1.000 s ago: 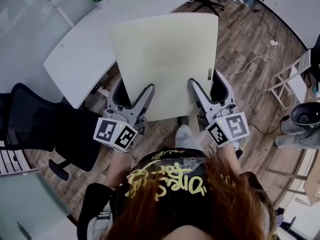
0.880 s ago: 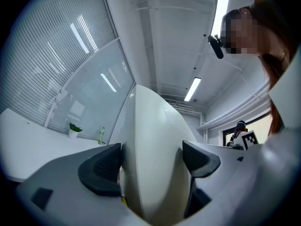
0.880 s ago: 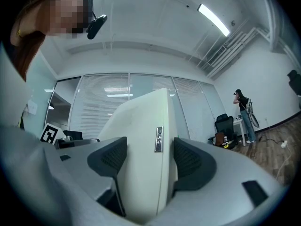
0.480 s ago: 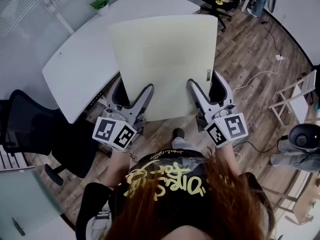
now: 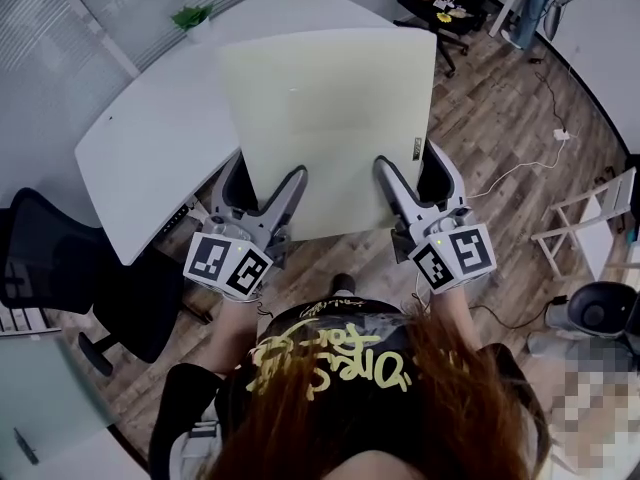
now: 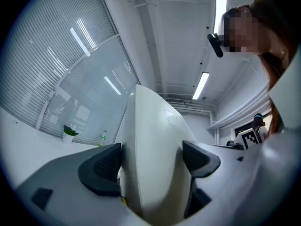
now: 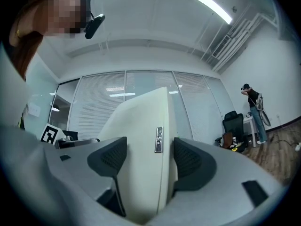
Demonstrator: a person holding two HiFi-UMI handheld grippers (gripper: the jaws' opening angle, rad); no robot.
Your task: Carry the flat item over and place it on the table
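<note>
You are mid-carry: your left claw (image 5: 267, 183) is clamped on the near edge of the pale cream flat rectangular panel (image 5: 330, 108), held in the air at the edge of the curved white bench (image 5: 150, 148), and your right claw (image 5: 412, 173) is closed on that same edge beside a small metal tag (image 5: 417, 149). Next, by my reading, you must bring the panel fully over the bench and lower it flat before parting either claw. The one container visible, a small white pot (image 5: 196, 20) at the bench's far side, holds a green plant.
</note>
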